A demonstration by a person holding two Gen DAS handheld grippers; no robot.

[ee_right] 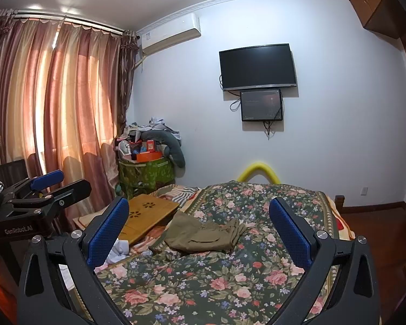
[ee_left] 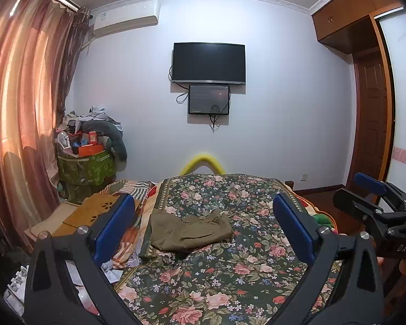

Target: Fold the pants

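Pants (ee_left: 190,231): olive, bunched in a flat heap on the bed (ee_left: 230,276), toward its left edge, ahead of both grippers and clear of them.
Long axis: I read it as running left to right.
Left gripper (ee_left: 203,223): released, holding nothing, almost squarely facing the heap.
Right gripper (ee_right: 199,227): released, holding nothing; heap sits slightly left of centre.
Nearer: left, I judge.

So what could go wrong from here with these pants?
1. The olive pants lie bunched near the left edge of the floral blanket, so spreading them could push fabric off that edge.
2. The blanket is soft and loose; a low pinch might catch it along with the pants.
3. Both the left gripper and the right gripper are open and well away from the pants, so each reach is long.
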